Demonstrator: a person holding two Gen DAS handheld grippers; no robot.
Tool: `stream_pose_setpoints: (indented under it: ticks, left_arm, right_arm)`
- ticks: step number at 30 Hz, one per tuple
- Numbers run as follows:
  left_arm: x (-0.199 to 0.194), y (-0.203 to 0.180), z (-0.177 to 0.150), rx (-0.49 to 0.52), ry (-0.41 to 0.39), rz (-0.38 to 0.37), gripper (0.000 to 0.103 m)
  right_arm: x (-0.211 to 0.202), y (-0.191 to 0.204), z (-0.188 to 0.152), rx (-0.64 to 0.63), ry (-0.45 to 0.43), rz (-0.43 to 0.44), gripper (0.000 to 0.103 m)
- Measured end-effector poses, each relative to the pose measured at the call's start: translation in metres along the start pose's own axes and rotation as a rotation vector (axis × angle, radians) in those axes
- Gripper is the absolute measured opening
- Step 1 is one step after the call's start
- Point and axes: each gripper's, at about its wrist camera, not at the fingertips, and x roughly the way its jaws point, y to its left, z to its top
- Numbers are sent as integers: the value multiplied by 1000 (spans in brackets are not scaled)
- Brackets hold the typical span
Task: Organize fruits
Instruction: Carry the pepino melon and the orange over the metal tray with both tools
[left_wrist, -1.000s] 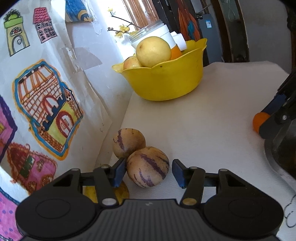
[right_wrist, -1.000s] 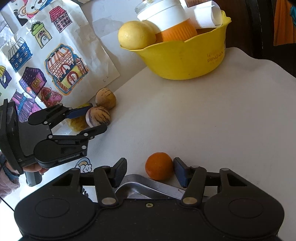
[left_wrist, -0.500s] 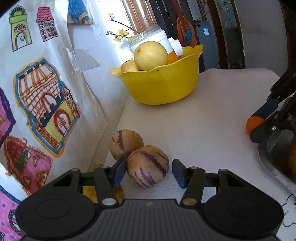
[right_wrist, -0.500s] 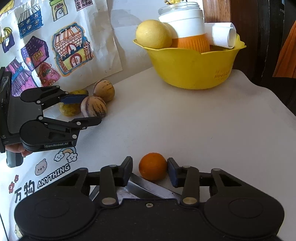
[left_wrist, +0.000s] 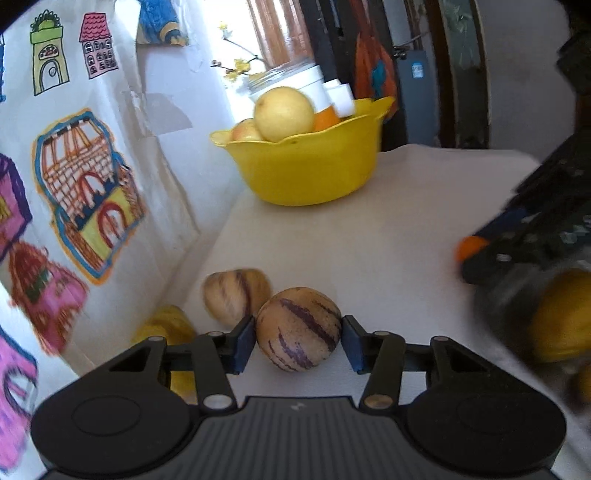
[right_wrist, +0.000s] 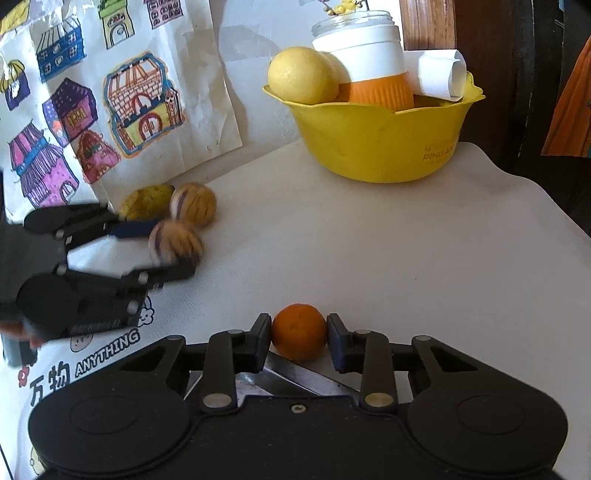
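Observation:
A striped tan melon (left_wrist: 299, 328) lies on the white table (left_wrist: 369, 221) between the pads of my left gripper (left_wrist: 298, 343). Its jaws are closing and both pads touch the melon's sides. From the right wrist view this melon (right_wrist: 175, 242) looks blurred in the left gripper (right_wrist: 173, 247). My right gripper (right_wrist: 299, 339) is closing on a small orange (right_wrist: 299, 330), with both pads against it. A second striped melon (left_wrist: 234, 295) and a yellow fruit (left_wrist: 166, 325) lie by the wall. The yellow bowl (right_wrist: 376, 147) stands at the back.
The bowl holds a pale yellow fruit (right_wrist: 303, 75), a white and orange cup (right_wrist: 373, 74) and a paper roll (right_wrist: 439, 74). A metal tray (right_wrist: 295, 380) lies under the right gripper. Paper drawings (left_wrist: 92, 192) cover the wall on the left. A dark doorway lies beyond the table's far edge.
The right jaws have come together on the orange. The left jaws have narrowed until both pads meet the striped melon. Both views have rolled a little.

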Motion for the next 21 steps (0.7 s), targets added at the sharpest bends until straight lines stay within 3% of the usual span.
stream_pose_setpoints:
  ticks: [2,9,21]
  left_arm:
    - [-5,-2,-1,-36,4,-27,54]
    - [-19,13,-6,-315,5,-178,54]
    - [-68,-11,-7,-395,-61,-237,53]
  right_arm:
    - [-4,-1,0,0,-12,10,34]
    - [-18,-3,-2,26,-58,43,34]
    - [-67,5,-17,15,-106,74,34]
